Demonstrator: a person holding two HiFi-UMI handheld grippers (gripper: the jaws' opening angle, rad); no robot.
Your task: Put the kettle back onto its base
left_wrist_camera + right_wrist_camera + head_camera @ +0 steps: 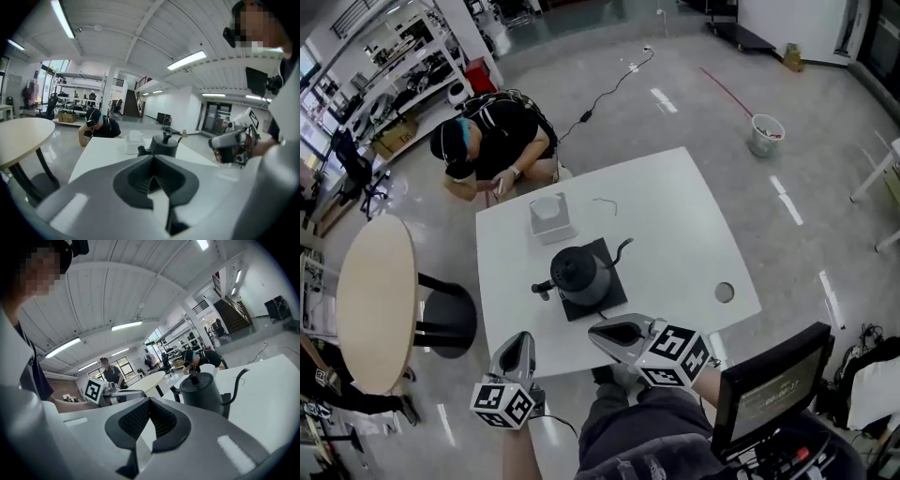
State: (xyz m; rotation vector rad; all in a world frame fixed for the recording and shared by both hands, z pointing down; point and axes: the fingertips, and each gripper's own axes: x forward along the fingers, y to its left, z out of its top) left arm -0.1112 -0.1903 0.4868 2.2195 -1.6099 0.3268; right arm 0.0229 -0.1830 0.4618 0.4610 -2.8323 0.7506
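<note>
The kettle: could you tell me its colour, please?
The kettle is black; the right gripper view shows it best.

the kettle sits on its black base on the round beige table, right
No. The kettle sits on its black base, but on the white square table, not the round beige table beside it; the head view shows this.

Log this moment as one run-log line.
kettle: on base | left gripper: jaws shut, empty | right gripper: jaws shut, empty | both clear of kettle
</note>
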